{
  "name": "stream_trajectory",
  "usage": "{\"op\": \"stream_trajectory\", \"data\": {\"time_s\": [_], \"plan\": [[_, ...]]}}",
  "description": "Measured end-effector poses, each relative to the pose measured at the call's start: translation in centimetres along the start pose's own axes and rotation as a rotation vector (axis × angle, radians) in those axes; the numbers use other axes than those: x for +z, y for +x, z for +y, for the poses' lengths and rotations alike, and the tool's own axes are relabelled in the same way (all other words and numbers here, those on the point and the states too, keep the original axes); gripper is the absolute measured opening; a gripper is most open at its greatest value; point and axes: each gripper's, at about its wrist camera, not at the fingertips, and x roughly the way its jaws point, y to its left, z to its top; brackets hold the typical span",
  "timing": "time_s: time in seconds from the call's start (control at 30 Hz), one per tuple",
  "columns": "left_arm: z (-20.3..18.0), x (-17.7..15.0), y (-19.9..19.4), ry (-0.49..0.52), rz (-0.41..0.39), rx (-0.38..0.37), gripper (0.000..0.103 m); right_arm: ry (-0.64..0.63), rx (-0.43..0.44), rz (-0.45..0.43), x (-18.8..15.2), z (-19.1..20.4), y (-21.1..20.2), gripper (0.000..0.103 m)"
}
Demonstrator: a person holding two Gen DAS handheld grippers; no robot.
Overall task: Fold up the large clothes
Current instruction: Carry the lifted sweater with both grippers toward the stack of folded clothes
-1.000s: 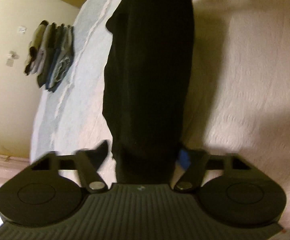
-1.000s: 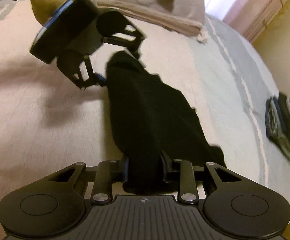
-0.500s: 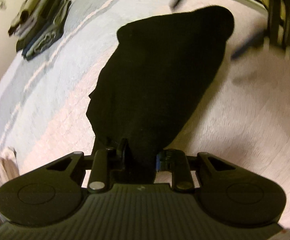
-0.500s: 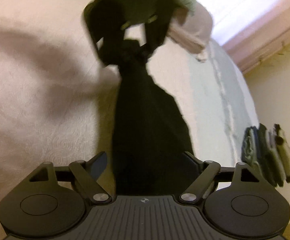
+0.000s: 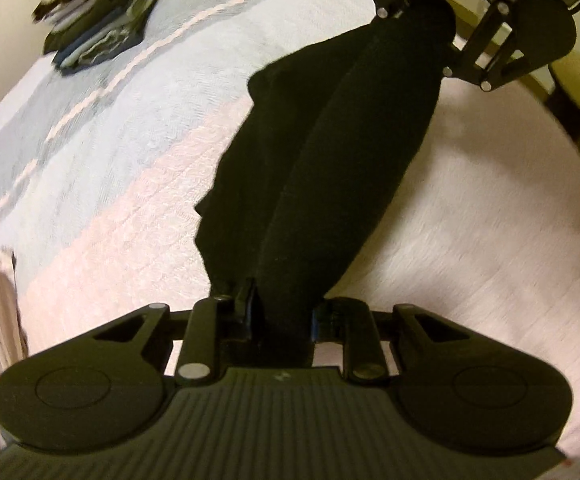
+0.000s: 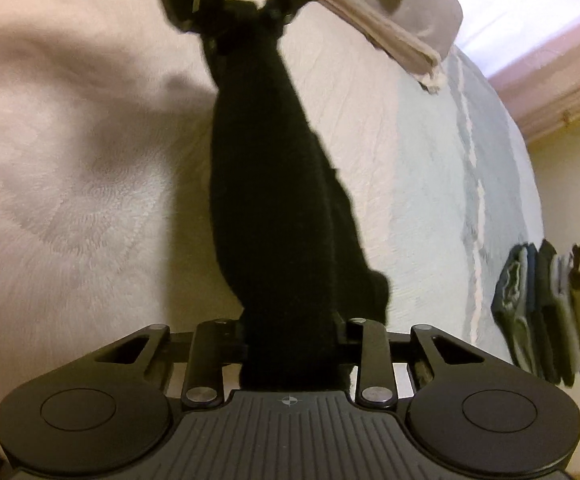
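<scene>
Left wrist view: black garment (image 5: 322, 168) hangs stretched between the two tongs above the bed (image 5: 470, 248), bunched into a long roll with one loose flap sagging on the side toward the grey stripe. Left tongs (image 5: 283, 312) pinch one end of it; right tongs (image 5: 422, 16) pinch the far end, confirmed in the right wrist view, where right tongs (image 6: 292, 340) are pressed on the cloth and left tongs (image 6: 245, 20) grip the opposite end, blurred.

Risks, as judged: both grips take a thick bunch rather than a flat edge, so a layer could slip free under tension. The sagging flap may land creased or doubled under when the garment is lowered, spoiling the fold. The twist along its length would carry into any fold made now.

Surroundings: a stack of folded clothes (image 6: 550, 312) sits well apart near the bed edge. Folded beige bedding (image 6: 402, 32) lies beyond the left tongs. A chair (image 5: 578, 92) stands off the bed. Nothing lies directly under the garment.
</scene>
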Motion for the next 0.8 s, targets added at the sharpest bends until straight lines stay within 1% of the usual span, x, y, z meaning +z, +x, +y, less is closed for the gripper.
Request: {"op": "stream_trajectory", "data": {"time_s": [0.07,0.2,0.4,0.6,0.8], "plan": [[0.2,1.0,-1.0,-0.045,0.015,-0.003,0.02,-0.016,0.046,-0.012,-0.5,-1.3,-1.3,0.027],[0.2,2.8,-3.1,-0.109,0.039,0.003,0.02,-0.078,0.094,-0.035,-1.0,-3.9,-3.9,0.027],[-0.4,4.7,-6.2,-0.155,0.054,0.029,0.02,-0.105,0.143,-0.056,-1.4,-6.2,-7.0,0.027],[-2.5,6.4,-9.2,-0.149,0.047,0.051,0.02,-0.101,0.134,-0.065,-2.4,-5.8,-10.6,0.026],[-4.9,8.3,-12.4,-0.172,0.007,0.063,0.019,-0.076,0.147,-0.074,-3.9,-6.4,-14.8,0.026]]}}
